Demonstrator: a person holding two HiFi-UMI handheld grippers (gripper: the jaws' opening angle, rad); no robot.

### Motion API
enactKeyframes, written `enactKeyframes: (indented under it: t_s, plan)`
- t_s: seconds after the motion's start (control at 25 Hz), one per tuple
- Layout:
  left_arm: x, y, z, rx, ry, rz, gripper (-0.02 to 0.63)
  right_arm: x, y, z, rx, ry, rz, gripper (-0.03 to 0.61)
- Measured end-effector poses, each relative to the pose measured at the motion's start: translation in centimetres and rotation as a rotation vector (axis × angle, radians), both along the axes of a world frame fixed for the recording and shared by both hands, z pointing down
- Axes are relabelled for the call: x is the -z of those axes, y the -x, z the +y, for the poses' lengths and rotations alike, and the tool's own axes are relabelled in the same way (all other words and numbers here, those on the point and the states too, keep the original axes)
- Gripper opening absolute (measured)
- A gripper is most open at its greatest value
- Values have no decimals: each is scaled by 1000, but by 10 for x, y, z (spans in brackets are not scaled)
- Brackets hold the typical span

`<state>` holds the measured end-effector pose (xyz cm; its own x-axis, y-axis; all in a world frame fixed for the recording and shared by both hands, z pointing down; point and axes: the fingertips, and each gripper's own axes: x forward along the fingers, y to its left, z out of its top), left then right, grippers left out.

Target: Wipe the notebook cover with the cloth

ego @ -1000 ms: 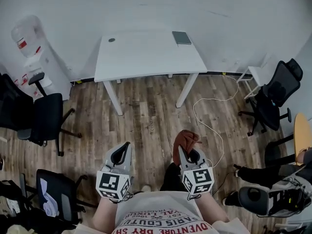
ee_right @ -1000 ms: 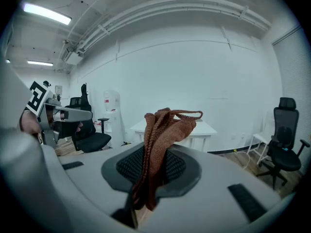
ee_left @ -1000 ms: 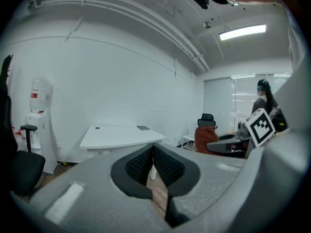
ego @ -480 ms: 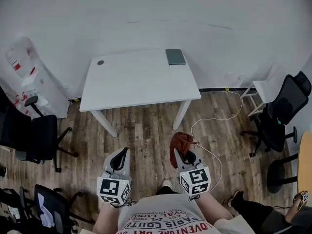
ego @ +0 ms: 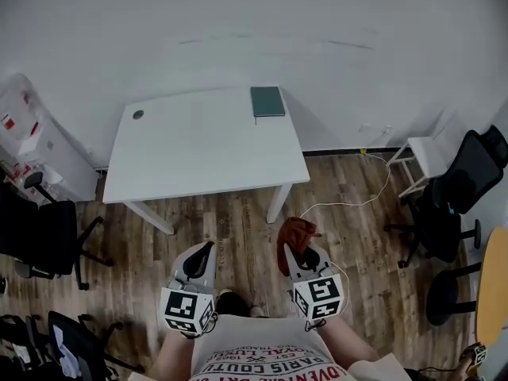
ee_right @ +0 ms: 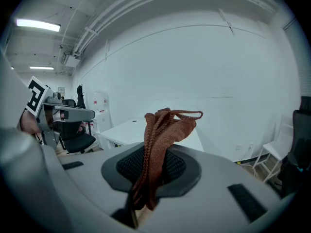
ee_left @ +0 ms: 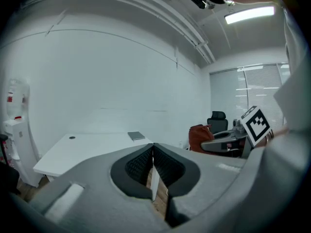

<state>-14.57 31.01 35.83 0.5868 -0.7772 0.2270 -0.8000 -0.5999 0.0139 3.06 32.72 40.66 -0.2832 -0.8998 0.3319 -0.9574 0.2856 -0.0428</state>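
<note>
Nearest the person, short of the table (ego: 198,145), the right claw (ee_right: 151,176) is seen clamped on the rust-brown cloth (ee_right: 163,130), which is bunched above its jaws. The left claw (ee_left: 152,154) is closed together with nothing between. The cloth is thus in hand, but no wiping is begun: both claws are held over the floor, well apart from the table. The notebook (ego: 267,101) is found at the table's far right edge, apparently closed. Its place is shown best by the head view; the jaws are shown by the gripper views.
</note>
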Motion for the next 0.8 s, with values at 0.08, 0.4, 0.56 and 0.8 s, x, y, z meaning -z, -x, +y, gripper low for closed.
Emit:
enactKeyframes:
  t_s: [0.08, 0.4, 0.56, 0.8]
  plan:
    - [-4, -6, -22, -4, 6, -7, 11, -5, -9, -18, -13, 10, -4, 80]
    - [-27, -46, -153, -65, 44, 29, 11, -20, -42, -122, -68, 43, 23, 81]
    - [-17, -75, -234, -117, 32, 48, 11, -15, -61, -192, -91, 59, 45, 81]
    - [-1, -95, -344, -158, 10, 51, 11, -6, -80, -297, -127, 55, 44, 81]
